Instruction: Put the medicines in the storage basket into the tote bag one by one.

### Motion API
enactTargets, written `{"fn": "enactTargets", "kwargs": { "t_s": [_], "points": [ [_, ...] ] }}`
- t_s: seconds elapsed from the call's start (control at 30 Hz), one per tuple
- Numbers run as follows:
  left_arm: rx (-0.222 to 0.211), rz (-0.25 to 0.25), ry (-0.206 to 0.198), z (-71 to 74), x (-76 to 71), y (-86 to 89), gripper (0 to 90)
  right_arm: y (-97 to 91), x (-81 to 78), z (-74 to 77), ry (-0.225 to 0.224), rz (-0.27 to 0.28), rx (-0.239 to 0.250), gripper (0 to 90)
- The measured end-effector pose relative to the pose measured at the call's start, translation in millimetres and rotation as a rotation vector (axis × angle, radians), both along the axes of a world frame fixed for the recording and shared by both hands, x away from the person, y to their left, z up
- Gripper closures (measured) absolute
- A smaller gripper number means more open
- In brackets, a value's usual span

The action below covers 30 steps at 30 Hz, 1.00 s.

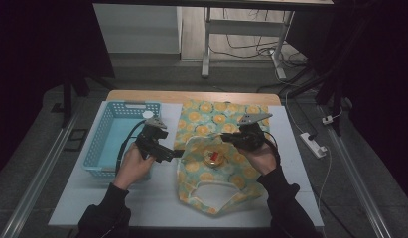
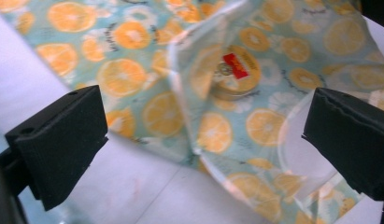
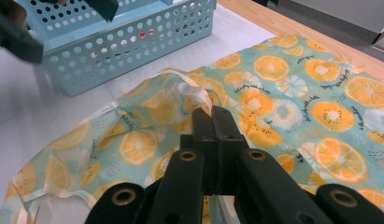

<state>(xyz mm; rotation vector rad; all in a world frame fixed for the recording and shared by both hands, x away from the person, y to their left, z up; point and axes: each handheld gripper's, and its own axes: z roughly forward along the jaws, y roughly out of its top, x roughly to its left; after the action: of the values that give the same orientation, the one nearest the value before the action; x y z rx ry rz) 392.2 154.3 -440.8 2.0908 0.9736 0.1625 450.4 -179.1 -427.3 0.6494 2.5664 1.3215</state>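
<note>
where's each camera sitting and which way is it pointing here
High view: above the person's side of the table, looking forward and down; both forearms, left gripper and right gripper show.
Left gripper view: rides the left gripper, looks past its open jaws at the orange-print bag and round tin.
Right gripper view: rides the right gripper, shut on the bag's edge, facing the blue basket.
All share the bag.
</note>
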Motion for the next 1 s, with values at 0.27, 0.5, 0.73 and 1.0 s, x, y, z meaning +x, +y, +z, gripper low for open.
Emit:
{"fn": "enactTargets", "kwargs": {
  "t_s": [0.27, 0.5, 0.73, 1.0],
  "points": [
    [0.043, 0.088, -0.018, -2.6, 3.6, 26.0, 0.2, 0.5, 0.4, -1.3, 0.000, -0.001, -0.001, 90.0],
    [0.068, 0.179, 0.009, -9.0, 9.2, 46.7, 0.2, -0.6, 0.6, -0.7, 0.000, -0.001, -0.001, 90.0],
    [0.114, 0.244, 0.023, -17.2, 14.4, 63.2, 0.3, 0.3, 0.2, -1.1, -0.002, 0.000, -0.002, 90.0],
    [0.160, 0.309, 0.055, -29.9, 24.1, 81.3, 0.2, 0.6, 0.1, -1.5, 0.000, 0.000, -0.004, 90.0]
  ]
}}
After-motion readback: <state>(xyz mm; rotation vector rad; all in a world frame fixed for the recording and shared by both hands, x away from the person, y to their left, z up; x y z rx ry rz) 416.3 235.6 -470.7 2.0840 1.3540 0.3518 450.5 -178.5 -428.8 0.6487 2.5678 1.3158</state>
